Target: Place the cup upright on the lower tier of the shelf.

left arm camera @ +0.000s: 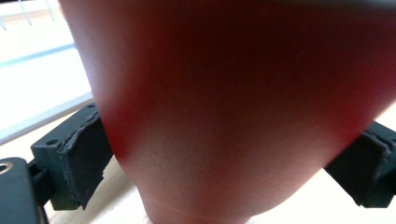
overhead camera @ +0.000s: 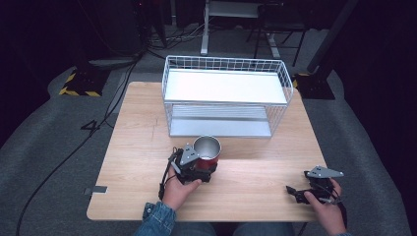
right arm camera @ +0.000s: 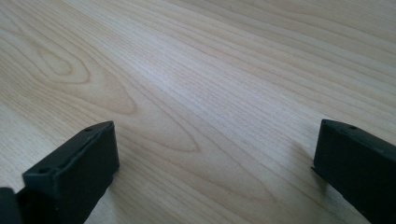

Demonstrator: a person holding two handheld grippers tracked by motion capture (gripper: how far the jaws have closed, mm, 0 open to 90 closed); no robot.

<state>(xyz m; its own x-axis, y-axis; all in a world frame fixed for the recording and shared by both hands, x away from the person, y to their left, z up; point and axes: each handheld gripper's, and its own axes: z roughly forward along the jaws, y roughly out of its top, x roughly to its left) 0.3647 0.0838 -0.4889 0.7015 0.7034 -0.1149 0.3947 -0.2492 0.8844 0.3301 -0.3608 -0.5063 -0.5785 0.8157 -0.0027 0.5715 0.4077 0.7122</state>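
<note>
Red metal cup (overhead camera: 207,151) clamped in left claw (overhead camera: 204,169), right claw (overhead camera: 295,192) spread over table (overhead camera: 255,172)

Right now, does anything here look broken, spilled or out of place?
Mostly tidy. The red cup stands upright in the left gripper. One oddity: the black pad on that gripper has a ragged, torn-looking edge. Nothing is spilled on the table.

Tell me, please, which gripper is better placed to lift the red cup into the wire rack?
The left gripper: its jaws already flank the red cup. The right gripper lies open on bare table.
</note>
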